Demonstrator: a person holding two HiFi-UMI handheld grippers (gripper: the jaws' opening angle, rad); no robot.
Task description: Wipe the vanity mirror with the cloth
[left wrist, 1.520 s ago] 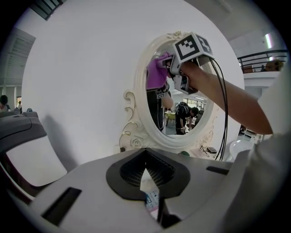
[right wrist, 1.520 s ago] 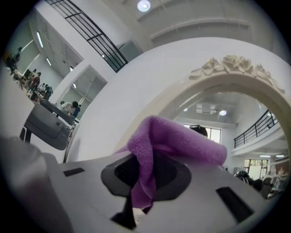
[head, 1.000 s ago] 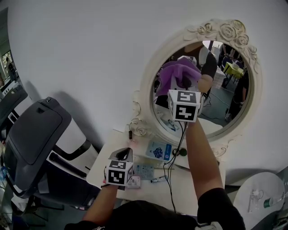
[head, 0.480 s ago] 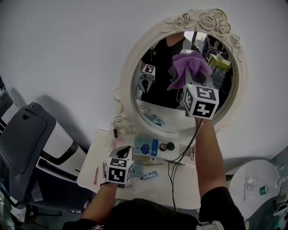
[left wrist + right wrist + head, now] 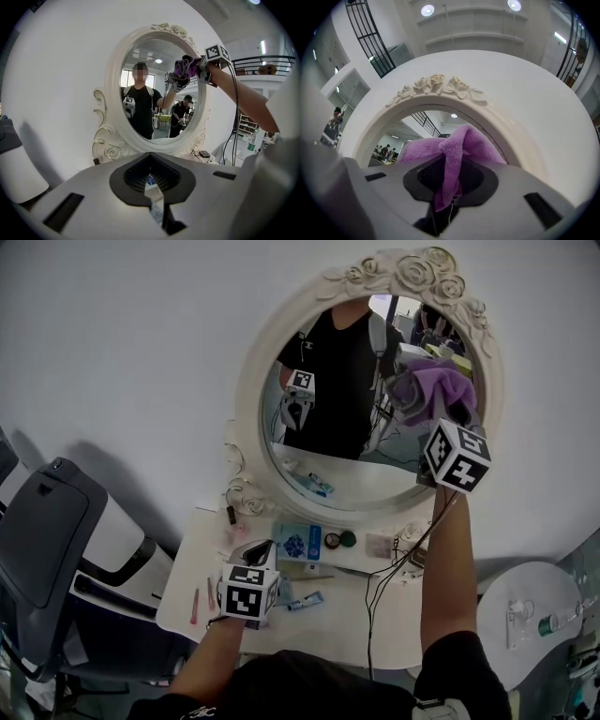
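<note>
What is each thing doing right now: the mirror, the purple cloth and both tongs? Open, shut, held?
vanity mirror: upright, cloth against its upper right glass.
cloth: bunched up, pinched in the right tongs.
right tongs: shut on the cloth, up at the mirror.
left tongs: shut, empty, low over the table.

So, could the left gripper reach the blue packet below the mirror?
Probably yes: the left gripper is just beside the blue packet, and nothing lies between them, though its shut jaws would need opening.
</note>
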